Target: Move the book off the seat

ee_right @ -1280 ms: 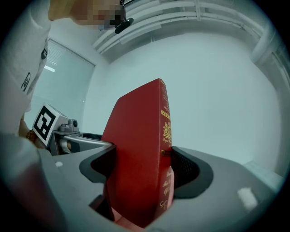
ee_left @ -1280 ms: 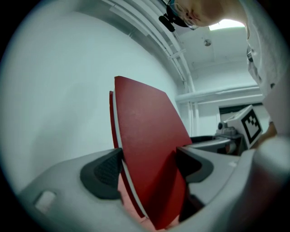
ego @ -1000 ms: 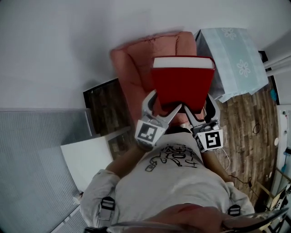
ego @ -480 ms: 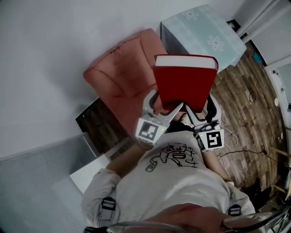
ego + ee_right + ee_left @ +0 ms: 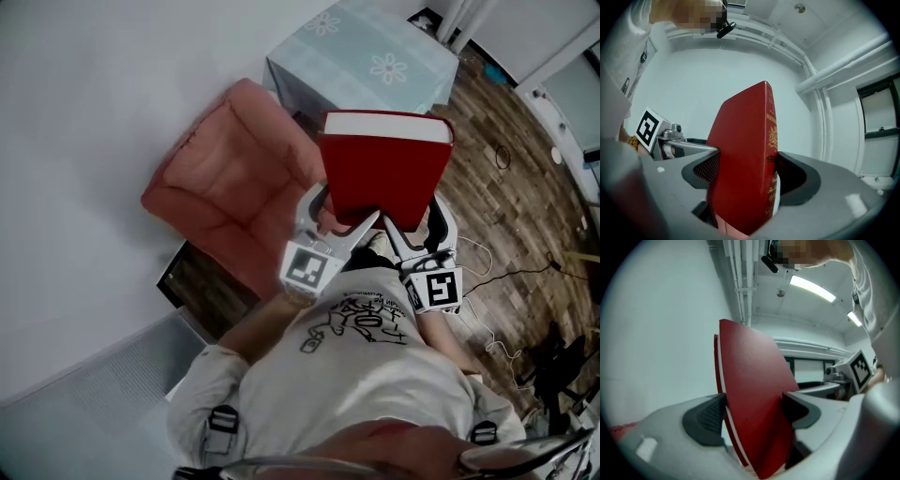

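Observation:
A thick red hardcover book (image 5: 384, 169) is held up in the air in front of the person, both grippers clamped on its near edge. My left gripper (image 5: 339, 220) is shut on the book's left corner; its pads press both covers of the book (image 5: 752, 404). My right gripper (image 5: 417, 230) is shut on the right corner, jaws wide around the gold-lettered spine of the book (image 5: 745, 168). The pink armchair (image 5: 234, 187) with its seat lies below and left of the book; the book is well clear of it.
A table with a pale blue flowered cloth (image 5: 361, 61) stands beyond the armchair. Wooden floor (image 5: 511, 197) with loose cables lies to the right. A white wall fills the left side. The person's torso in a white printed shirt (image 5: 361, 366) is directly below.
The book stays the same in the grippers while the view swings: the armchair and the blue-cloth table have shifted left and down, with more wooden floor showing at right.

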The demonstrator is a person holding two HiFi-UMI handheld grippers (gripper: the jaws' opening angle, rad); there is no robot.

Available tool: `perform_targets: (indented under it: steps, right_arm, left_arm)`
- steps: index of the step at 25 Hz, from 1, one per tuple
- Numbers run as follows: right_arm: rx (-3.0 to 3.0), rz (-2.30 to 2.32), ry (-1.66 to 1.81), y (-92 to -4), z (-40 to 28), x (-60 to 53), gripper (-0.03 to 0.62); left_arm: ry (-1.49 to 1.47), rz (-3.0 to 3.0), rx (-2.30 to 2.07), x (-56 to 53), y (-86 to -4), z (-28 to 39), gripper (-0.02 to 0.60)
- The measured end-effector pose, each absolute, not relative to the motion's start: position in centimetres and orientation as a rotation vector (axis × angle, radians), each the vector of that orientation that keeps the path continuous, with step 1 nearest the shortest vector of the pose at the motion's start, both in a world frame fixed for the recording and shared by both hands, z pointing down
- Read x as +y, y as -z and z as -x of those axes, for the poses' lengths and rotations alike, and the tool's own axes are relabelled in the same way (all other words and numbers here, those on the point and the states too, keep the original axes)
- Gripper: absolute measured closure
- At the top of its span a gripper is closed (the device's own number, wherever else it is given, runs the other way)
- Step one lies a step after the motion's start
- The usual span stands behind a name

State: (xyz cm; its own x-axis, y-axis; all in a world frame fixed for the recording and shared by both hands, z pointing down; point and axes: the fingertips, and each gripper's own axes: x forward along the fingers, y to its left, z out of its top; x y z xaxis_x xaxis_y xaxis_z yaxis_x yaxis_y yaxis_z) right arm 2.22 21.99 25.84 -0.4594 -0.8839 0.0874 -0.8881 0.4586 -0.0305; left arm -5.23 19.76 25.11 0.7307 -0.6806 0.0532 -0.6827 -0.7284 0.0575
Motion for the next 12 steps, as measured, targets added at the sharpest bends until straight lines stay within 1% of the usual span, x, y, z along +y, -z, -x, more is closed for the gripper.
perform_targets:
  steps: [12]
  right_arm:
    - [-2.538,-1.774,-0.126,-25.9,-15.6,18.4,0.209]
  left_arm:
    - [-0.048,-2.901,-0.958,15.5,-25.4,-8.4,0.216]
